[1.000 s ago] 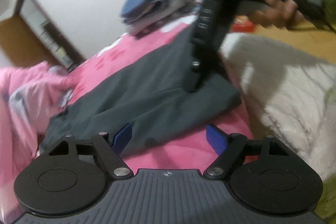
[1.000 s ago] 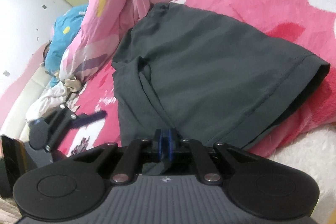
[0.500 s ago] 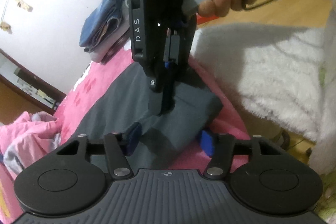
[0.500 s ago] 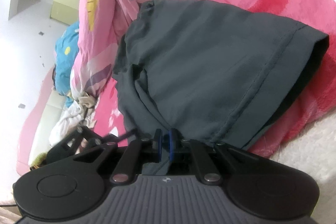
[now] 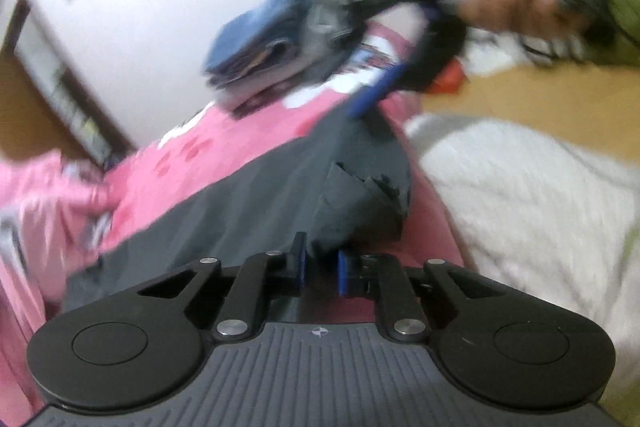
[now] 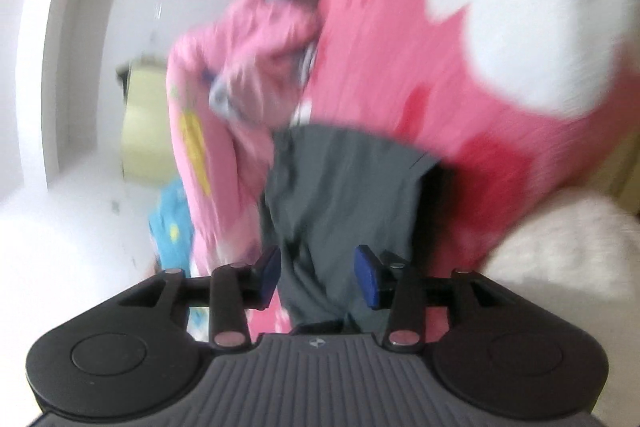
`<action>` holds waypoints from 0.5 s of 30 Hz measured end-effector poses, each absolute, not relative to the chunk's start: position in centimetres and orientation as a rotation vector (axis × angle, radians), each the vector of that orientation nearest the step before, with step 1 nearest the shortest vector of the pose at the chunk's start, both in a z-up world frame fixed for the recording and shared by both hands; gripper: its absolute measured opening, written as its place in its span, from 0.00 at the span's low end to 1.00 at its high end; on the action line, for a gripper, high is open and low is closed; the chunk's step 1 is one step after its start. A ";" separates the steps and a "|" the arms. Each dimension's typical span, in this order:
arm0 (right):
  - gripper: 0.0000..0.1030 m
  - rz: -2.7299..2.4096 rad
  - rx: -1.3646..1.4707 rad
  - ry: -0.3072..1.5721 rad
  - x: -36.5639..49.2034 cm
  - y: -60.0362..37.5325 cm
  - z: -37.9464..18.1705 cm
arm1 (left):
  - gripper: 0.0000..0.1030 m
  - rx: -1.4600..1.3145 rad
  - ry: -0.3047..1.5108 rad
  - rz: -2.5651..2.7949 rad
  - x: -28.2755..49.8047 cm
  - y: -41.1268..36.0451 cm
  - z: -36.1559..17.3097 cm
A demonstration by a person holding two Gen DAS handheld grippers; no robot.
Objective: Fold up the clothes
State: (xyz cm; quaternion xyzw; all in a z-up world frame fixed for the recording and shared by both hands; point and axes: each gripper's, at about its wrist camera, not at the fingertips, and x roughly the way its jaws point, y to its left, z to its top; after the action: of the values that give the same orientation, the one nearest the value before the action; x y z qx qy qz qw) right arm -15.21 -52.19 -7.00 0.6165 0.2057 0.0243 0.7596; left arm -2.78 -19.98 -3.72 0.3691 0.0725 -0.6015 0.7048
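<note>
Left wrist view: the left gripper [image 5: 320, 273] is closing its jaws. A second ago they stood wide apart on either side of the near edge of the dark grey garment [image 5: 256, 195]; now only a narrow slot is left, and the cloth's near fold is sitting in that slot. Whether the blue pads [image 5: 300, 267] are already pressing on it cannot be told. The garment is lying ahead of the jaws on the pink blanket [image 5: 224, 147], partly folded. Beyond its far end, the right gripper [image 5: 376, 95] is blurring as it pulls off the cloth, where half a second ago it stood planted on the fold. A stack of folded clothes [image 5: 264, 43] is sitting further back.

Right wrist view: the right gripper [image 6: 316, 271] is opening its jaws. A second ago they were pinched together on a tuck of the garment [image 6: 344, 187]; now the pads [image 6: 368, 275] are standing apart, the cloth hanging loose between them without touching either.

Judging from this, the hold is passing from right to left, probably to begin the next fold.
</note>
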 end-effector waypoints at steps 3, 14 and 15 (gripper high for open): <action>0.47 -0.013 1.420 0.415 -17.1 -53.6 -7.8 | 0.11 0.677 0.245 -1.309 -1.3 -19.7 -2.8; 0.47 -0.125 1.458 0.499 -15.6 -54.7 -9.5 | 0.06 0.521 0.296 -1.252 0.0 -19.0 -2.0; 0.48 -0.123 1.455 0.505 -15.3 -54.6 -9.5 | 0.06 0.523 0.290 -1.250 -0.1 -19.0 -2.1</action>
State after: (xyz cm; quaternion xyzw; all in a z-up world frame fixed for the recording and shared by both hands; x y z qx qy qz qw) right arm -15.31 -54.64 -9.45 0.6573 0.2281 -0.0556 0.7161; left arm -0.12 -18.99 -2.09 0.2410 0.1339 -0.5761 0.7695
